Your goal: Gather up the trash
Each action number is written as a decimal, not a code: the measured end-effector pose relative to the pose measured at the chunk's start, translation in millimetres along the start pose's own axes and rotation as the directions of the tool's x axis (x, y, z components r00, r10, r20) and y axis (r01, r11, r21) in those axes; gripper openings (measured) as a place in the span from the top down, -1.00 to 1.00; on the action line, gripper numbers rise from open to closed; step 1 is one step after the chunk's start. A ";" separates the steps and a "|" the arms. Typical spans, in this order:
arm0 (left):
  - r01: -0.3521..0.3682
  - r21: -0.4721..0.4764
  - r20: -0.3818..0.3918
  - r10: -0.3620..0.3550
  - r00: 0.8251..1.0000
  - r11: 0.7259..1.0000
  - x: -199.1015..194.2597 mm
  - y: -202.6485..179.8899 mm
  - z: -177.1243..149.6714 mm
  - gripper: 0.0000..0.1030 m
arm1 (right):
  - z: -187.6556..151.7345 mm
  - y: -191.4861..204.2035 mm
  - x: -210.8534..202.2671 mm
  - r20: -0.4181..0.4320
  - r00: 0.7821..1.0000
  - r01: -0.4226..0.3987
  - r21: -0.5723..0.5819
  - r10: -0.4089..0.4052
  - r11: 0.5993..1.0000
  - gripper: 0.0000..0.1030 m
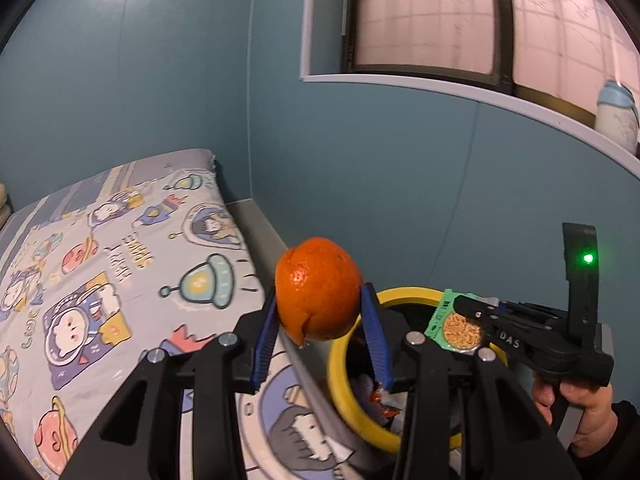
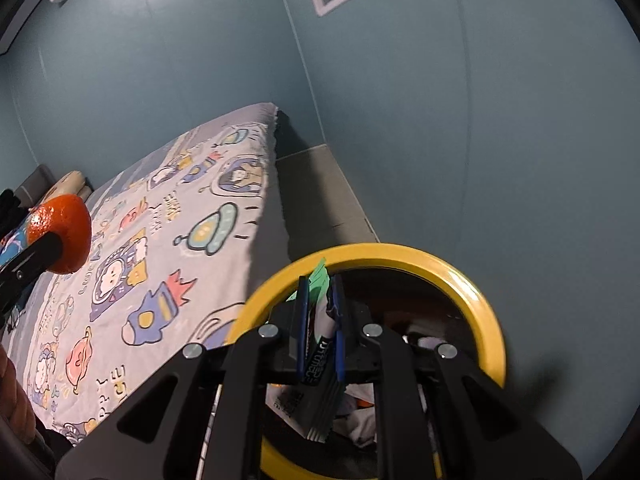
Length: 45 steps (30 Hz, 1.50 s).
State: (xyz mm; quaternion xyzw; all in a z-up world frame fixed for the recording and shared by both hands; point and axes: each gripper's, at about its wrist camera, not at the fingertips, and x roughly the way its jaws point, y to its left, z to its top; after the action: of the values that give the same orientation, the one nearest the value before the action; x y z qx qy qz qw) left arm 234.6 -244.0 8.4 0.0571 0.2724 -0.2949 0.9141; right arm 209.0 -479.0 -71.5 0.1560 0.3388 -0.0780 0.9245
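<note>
An orange peel (image 1: 319,290), light and soft, is gripped by the left tongs (image 1: 320,328); a thin, limp snack packet (image 2: 322,344) is pinched flat by the right tongs (image 2: 321,328) above the yellow-rimmed bin (image 2: 476,292).

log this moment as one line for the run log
left tool: shut on orange peel | right tool: shut on green packet | both above yellow-rimmed bin beside bed | nothing dropped yet

A bed covered with a pale grey sheet printed with cartoon astronauts, rockets and flying saucers (image 1: 120,280) fills the left, its far corner against the teal-blue wall (image 1: 160,80). A grey floor strip (image 2: 320,200) runs between bed and wall. Above, a white-framed window (image 1: 460,20) has a blue-lidded white jar (image 1: 616,116) on its sill.
</note>
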 end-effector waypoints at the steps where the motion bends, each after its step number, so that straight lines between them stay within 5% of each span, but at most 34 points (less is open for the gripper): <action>1: 0.007 0.008 -0.007 -0.007 1.000 1.000 5.1 -6.8 -0.4 0.27 | -0.7 -5.6 2.5 -0.009 1.000 0.003 0.002 -0.003 1.000 0.81; 8: 0.155 -0.044 -0.131 -0.159 0.979 0.987 72.5 -36.4 -13.1 0.23 | -3.8 -39.3 23.7 -0.065 0.998 0.023 0.046 -0.020 0.999 0.79; 13: 0.187 -0.069 -0.179 -0.197 0.964 0.980 111.3 -44.3 -28.9 0.10 | -2.1 -49.0 29.7 -0.073 0.996 0.063 0.041 -0.060 0.997 0.77; 16: 0.205 -0.116 -0.184 -0.223 0.957 0.972 114.3 -38.6 -35.3 -0.18 | -1.5 -52.4 30.3 -0.083 0.994 0.075 0.047 -0.071 0.996 0.47; 17: 0.199 -0.122 -0.175 -0.218 0.960 0.972 111.1 -36.8 -35.5 -0.25 | -1.4 -52.7 29.5 -0.081 0.994 0.077 0.052 -0.072 0.996 0.23; 21: 0.178 -0.148 -0.135 -0.198 0.971 0.973 88.9 -19.8 -32.5 -0.26 | 1.8 -47.6 14.8 -0.048 0.995 0.095 0.052 -0.093 0.994 0.20; 28: 0.049 -0.201 -0.028 -0.055 0.998 0.978 7.2 59.9 -34.0 -0.26 | 3.3 1.4 -20.5 0.012 0.999 0.046 0.013 -0.046 0.999 0.20; 33: -0.097 -0.229 0.008 0.102 0.995 0.969 -53.8 114.0 -59.3 -0.27 | -9.7 82.7 -32.1 0.019 0.998 -0.062 -0.102 0.065 0.993 0.14; 39: -0.248 -0.278 0.056 0.273 0.960 0.928 -133.0 159.7 -100.5 -0.48 | -41.4 182.1 -48.7 0.061 0.986 -0.134 -0.228 0.152 0.964 -0.07; 43: -0.332 -0.287 0.100 0.373 0.922 0.898 -177.8 168.0 -125.0 -0.71 | -66.4 217.2 -70.9 0.154 0.977 -0.104 -0.250 0.146 0.963 -0.45; 45: -0.373 -0.288 0.134 0.423 0.896 0.882 -198.0 164.8 -136.4 -0.79 | -80.9 228.6 -86.5 0.226 0.965 -0.070 -0.256 0.130 0.964 -0.79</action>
State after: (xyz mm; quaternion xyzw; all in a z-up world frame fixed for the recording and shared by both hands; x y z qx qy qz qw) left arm 131.1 27.8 -10.8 -0.0350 0.2005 -0.0668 0.9768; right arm 151.9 -233.4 -19.7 0.0469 0.2227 -0.0069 0.9737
